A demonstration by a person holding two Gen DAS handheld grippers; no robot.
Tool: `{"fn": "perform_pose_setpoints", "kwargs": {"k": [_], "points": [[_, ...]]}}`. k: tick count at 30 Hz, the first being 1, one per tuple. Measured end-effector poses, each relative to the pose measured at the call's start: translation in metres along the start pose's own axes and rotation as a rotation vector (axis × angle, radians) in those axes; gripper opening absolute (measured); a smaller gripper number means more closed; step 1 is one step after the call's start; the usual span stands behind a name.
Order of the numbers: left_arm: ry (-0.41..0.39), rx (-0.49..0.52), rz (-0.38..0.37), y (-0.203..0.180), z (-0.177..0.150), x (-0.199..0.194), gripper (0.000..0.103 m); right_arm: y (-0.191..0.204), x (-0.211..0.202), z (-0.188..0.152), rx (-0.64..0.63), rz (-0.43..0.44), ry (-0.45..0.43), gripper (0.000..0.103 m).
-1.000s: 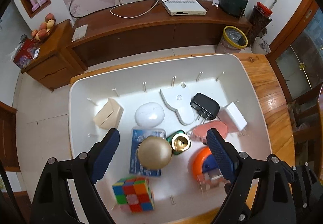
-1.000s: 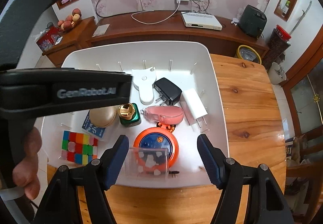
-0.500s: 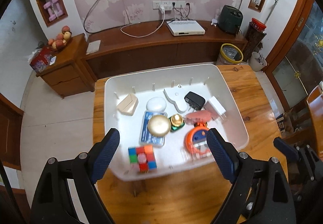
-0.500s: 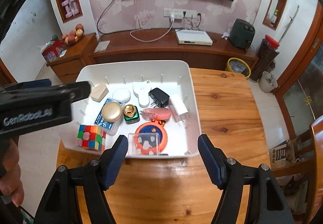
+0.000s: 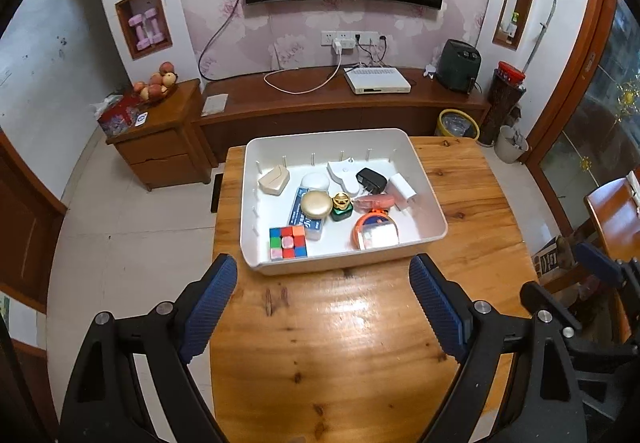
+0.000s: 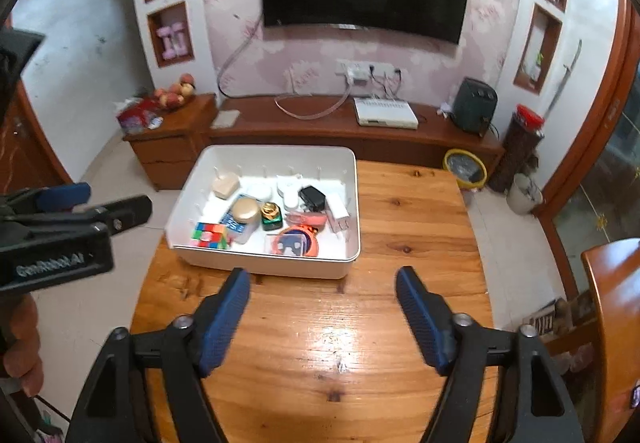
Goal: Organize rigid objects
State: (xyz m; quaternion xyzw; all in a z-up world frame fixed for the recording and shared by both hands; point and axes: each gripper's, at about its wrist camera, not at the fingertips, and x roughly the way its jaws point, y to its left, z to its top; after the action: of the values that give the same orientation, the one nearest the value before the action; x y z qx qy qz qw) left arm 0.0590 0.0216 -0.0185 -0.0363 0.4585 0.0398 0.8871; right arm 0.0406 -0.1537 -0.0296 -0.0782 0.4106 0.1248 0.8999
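A white tray stands on the far part of the wooden table; it also shows in the right wrist view. It holds several small objects: a colour cube, a gold round case, a green bottle with gold cap, an orange disc, a black charger, a white charger and a beige box. My left gripper and my right gripper are both open and empty, high above the table's near half.
A low wooden TV cabinet with a white set-top box runs behind the table. A yellow bin stands at the far right. A wooden chair is at the right. The left gripper's body shows at left.
Both grippers have pulled up and back from just above the tray. The tray now looks small and far, and the bare near half of the table has come into view.
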Motion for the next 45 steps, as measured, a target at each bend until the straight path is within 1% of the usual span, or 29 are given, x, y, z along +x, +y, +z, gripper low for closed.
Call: {"fn": "perform_pose_setpoints", "kwargs": {"k": [4,7,12,16,19,24,28,32,45], "points": [[-0.015,-0.016,0.005,-0.008,-0.012,-0.020,0.090,-0.005,-0.031,-0.007,0.016,0.036,-0.037,0.080],[-0.026,-0.022,0.001,-0.016,-0.023,-0.036,0.090,-0.010,-0.048,-0.011,0.046,0.043,-0.058,0.080],[-0.046,-0.038,-0.005,-0.027,-0.038,-0.057,0.090,-0.011,-0.072,-0.019,0.047,0.035,-0.078,0.080],[-0.074,-0.047,0.032,-0.031,-0.046,-0.071,0.090,-0.008,-0.090,-0.026,0.011,0.003,-0.113,0.080],[-0.080,-0.071,0.032,-0.031,-0.053,-0.078,0.090,-0.010,-0.095,-0.030,0.012,0.001,-0.106,0.080],[-0.095,-0.075,0.052,-0.035,-0.063,-0.087,0.090,-0.011,-0.101,-0.039,0.017,-0.003,-0.092,0.080],[-0.089,-0.080,0.062,-0.037,-0.070,-0.091,0.090,-0.010,-0.109,-0.045,0.005,-0.023,-0.109,0.080],[-0.081,-0.088,0.069,-0.038,-0.076,-0.093,0.090,-0.012,-0.115,-0.050,0.016,-0.024,-0.129,0.080],[-0.090,-0.095,0.083,-0.044,-0.082,-0.102,0.090,-0.017,-0.121,-0.056,0.023,-0.019,-0.141,0.080]]}}
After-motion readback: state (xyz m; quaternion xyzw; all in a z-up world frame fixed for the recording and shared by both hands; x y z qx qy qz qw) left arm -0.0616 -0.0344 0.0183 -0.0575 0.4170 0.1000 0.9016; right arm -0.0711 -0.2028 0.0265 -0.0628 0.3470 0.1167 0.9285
